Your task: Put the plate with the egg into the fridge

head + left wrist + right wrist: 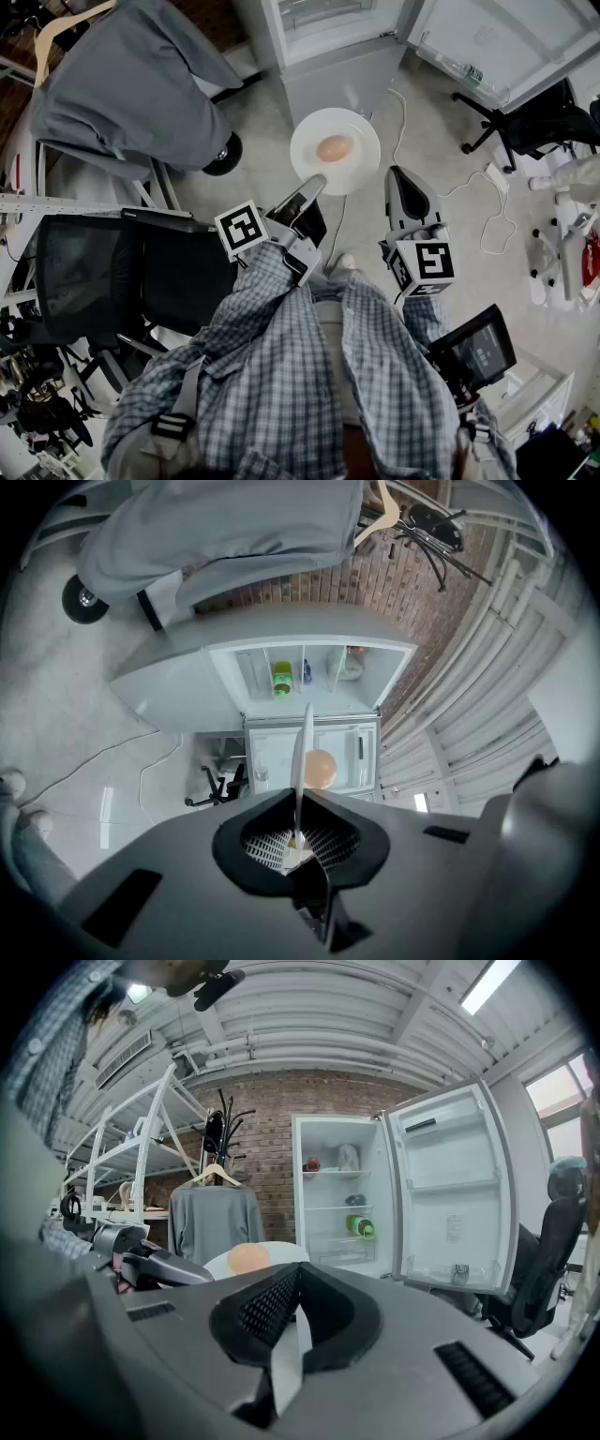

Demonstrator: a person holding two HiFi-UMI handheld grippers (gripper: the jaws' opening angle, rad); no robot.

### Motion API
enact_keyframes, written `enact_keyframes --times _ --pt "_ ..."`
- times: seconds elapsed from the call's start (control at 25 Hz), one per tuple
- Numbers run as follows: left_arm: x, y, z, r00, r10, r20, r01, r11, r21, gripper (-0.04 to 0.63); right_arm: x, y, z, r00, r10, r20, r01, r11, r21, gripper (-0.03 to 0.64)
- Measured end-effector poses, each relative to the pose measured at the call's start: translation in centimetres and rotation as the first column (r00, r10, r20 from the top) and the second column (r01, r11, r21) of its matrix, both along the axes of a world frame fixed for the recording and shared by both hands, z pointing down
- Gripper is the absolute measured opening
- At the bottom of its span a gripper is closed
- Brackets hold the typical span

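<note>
A white plate [356, 141] carries a tan egg [335, 148] and hangs level above the floor, in front of the open fridge [328, 42]. My left gripper [313, 187] is shut on the plate's near rim. In the left gripper view the plate [303, 752] shows edge-on between the jaws, with the egg [320, 768] beside it and the fridge's shelves [302, 677] beyond. My right gripper [397, 174] is shut on nothing, just right of the plate. The right gripper view shows the plate [281, 1251] and egg [248, 1259] to its left.
The fridge door [497, 42] stands open to the right. A grey garment on a hanger [131, 75] is at the left, with a black office chair [122, 272] below it. Another black chair [534, 117] and a white cable [492, 211] are on the right.
</note>
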State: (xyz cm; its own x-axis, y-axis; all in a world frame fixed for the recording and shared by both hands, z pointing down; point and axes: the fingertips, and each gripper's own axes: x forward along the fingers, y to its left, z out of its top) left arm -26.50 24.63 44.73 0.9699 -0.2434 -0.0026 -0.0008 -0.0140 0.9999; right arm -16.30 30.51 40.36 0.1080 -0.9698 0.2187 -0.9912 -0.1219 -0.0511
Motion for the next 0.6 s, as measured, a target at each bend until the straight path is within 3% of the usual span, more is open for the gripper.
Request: enact_keyframes --times 0.6 --pt "-0.67 -0.35 -0.22 1.000 -0.008 -0.009 0.008 1.000 -0.004 0.017 -0.02 0.00 -0.24 1.000 0.026 0.012 -0.026 1.000 0.013 0.008"
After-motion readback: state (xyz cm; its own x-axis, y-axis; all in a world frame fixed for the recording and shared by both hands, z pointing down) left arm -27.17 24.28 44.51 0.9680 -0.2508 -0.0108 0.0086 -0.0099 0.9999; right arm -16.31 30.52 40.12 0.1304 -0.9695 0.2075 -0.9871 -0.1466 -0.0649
